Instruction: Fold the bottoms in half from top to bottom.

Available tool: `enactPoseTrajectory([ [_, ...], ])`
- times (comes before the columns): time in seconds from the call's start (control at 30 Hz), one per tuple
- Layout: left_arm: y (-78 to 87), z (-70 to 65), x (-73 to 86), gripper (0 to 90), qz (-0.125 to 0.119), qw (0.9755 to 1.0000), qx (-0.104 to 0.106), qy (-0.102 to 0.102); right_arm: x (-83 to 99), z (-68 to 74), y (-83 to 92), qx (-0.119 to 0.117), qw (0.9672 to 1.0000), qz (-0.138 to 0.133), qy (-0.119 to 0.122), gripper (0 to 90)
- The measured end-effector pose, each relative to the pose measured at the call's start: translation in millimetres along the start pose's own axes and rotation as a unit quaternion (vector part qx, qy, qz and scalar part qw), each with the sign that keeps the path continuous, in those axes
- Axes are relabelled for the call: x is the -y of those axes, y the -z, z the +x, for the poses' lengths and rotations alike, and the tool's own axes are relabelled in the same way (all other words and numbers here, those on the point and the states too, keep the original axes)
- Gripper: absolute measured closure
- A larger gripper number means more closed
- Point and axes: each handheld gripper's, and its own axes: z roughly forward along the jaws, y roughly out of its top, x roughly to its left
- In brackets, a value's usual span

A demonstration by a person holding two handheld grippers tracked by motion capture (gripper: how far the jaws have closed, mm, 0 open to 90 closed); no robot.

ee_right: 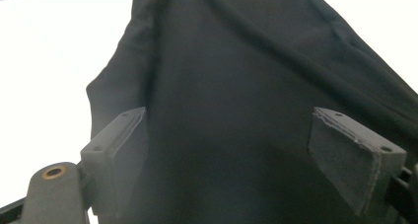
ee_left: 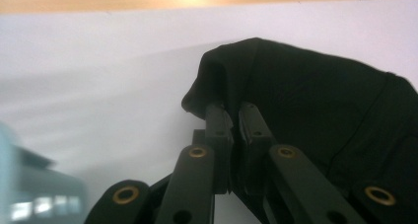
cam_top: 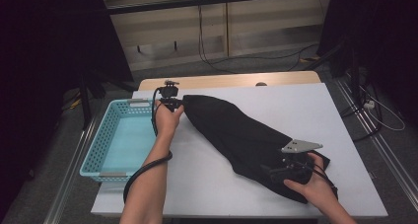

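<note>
Black cloth (cam_top: 236,135) lies in a long diagonal strip across the white table (cam_top: 305,105), one end near the far left corner, the other near the near right corner. Your left gripper (cam_top: 173,105) sits at the far-left end; in the left gripper view its jaws are pinched tight on a fold of the cloth's edge (ee_left: 217,86), and that corner is raised a bit off the table top. Your right gripper (cam_top: 291,167) is over the near-right end of the cloth. In the right gripper view its jaws stand wide apart, the cloth (ee_right: 231,110) spread between and under them, pads not pressing on it. Right hand (cam_top: 315,189) wraps the gripper body, grey plate on top. Light blue perforated basket (cam_top: 98,150) sits at the table's left edge, just beside your left forearm (cam_top: 153,169); nothing inside it, bare bottom showing. Cloth is fully outside the basket.
</note>
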Motion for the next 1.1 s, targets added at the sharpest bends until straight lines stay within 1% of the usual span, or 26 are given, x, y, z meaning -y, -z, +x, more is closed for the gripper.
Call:
enactPoseTrajectory([
  [0.03, 2.2, 1.4, -1.8, 85.2, 0.0, 1.0, -0.005, -0.003, -0.2, -0.3, 0.3, 0.001, 1.0, -0.001, -0.001, 15.9],
  [0.13, 10.5, 5.6, -7.8, 85.2, -0.012, 0.9998, -0.018, -0.003, -0.3, -1.1, 0.9, 0.001, 1.0, -0.002, -0.001, 15.8],
  [0.17, 12.2, 6.5, -8.7, 85.2, -0.011, 0.9998, -0.017, -0.002, -0.2, -1.3, 0.9, 0.002, 1.0, -0.002, -0.001, 15.7],
  [0.27, 14.2, 4.0, -6.9, 85.2, -0.013, 0.9998, 0.008, 0.011, -0.1, -1.4, 0.5, 0.001, 1.0, -0.001, -0.002, 15.7],
  [0.33, 15.0, -3.6, -4.2, 85.2, -0.017, 0.9994, 0.028, 0.006, -0.2, -1.4, 0.4, 0.001, 1.0, -0.002, -0.002, 15.7],
  [0.4, 16.5, -12.3, -0.5, 85.2, -0.021, 0.9983, 0.055, 0.005, -0.2, -1.6, 0.5, 0.002, 1.0, -0.002, -0.002, 15.6],
  [0.47, 19.3, -22.8, 2.6, 85.2, -0.025, 0.9969, 0.074, -0.01, -0.1, -1.8, 0.6, 0.002, 1.0, -0.002, -0.005, 15.6],
  [0.5, 19.3, -22.8, 2.6, 85.2, -0.025, 0.9969, 0.074, -0.01, 0.2, -2.1, 0.4, 0.001, 1.0, -0.003, -0.007, 15.7],
  [0.53, 21.1, -35.2, 5.7, 85.2, -0.029, 0.9942, 0.101, -0.019, 0.5, -2.4, 0.2, 0.0, 0.9999, -0.002, -0.012, 15.7],
  [0.57, 21.1, -35.2, 5.7, 85.1, -0.029, 0.9942, 0.101, -0.019, 0.5, -2.4, 0.2, 0.0, 0.9999, -0.002, -0.012, 15.7],
  [0.6, 23.1, -49.4, 9.7, 85.1, -0.036, 0.9919, 0.115, -0.041, 0.8, -3.1, 0.1, 0.003, 0.9999, -0.001, -0.013, 15.6],
  [0.63, 23.4, -56.4, 12.1, 85.1, -0.033, 0.9897, 0.131, -0.047, 0.8, -3.5, 0.1, 0.004, 0.9999, -0.001, -0.013, 15.6],
  [0.67, 23.4, -56.4, 12.1, 85.1, -0.033, 0.9897, 0.131, -0.047, 0.8, -3.5, 0.1, 0.004, 0.9999, -0.001, -0.013, 15.6],
  [0.7, 23.2, -69.9, 18.2, 85.1, -0.038, 0.9857, 0.154, -0.056, 1.2, -4.7, 0.2, 0.005, 0.9999, -0.002, -0.016, 15.6],
  [0.77, 22.2, -82.1, 24.2, 85.1, -0.04, 0.983, 0.163, -0.075, 1.7, -5.8, 0.1, 0.005, 0.9998, -0.001, -0.019, 15.6],
  [0.8, 21.0, -87.4, 27.2, 85.1, -0.04, 0.9815, 0.171, -0.077, 2.0, -6.3, -0.1, 0.006, 0.9998, -0.001, -0.021, 15.5],
  [0.83, 21.0, -87.4, 27.2, 85.1, -0.04, 0.9815, 0.171, -0.077, 2.4, -6.8, -0.4, 0.006, 0.9997, 0.0, -0.022, 15.4],
  [0.87, 19.6, -92.4, 31.1, 85.1, -0.039, 0.9793, 0.18, -0.083, 2.8, -7.5, -0.6, 0.006, 0.9997, 0.001, -0.022, 15.4],
  [0.9, 17.1, -99.4, 37.1, 85.1, -0.039, 0.977, 0.193, -0.083, 3.0, -7.8, -0.6, 0.008, 0.9997, 0.002, -0.023, 15.4],
  [0.93, 16.2, -102.0, 40.3, 85.1, -0.037, 0.9752, 0.2, -0.088, 3.1, -8.0, -0.5, 0.008, 0.9997, 0.001, -0.024, 15.4],
  [1.03, 13.4, -110.0, 50.5, 85.1, -0.038, 0.9713, 0.217, -0.089, 3.6, -9.3, -0.4, 0.011, 0.9997, 0.001, -0.024, 15.4],
  [1.07, 12.8, -112.0, 53.8, 85.0, -0.037, 0.9705, 0.221, -0.089, 3.7, -9.7, -0.4, 0.012, 0.9996, 0.002, -0.025, 15.4],
  [1.1, 12.3, -113.1, 57.1, 85.0, -0.035, 0.9689, 0.228, -0.09, 3.9, -10.4, -0.6, 0.013, 0.9996, 0.001, -0.025, 15.4],
])
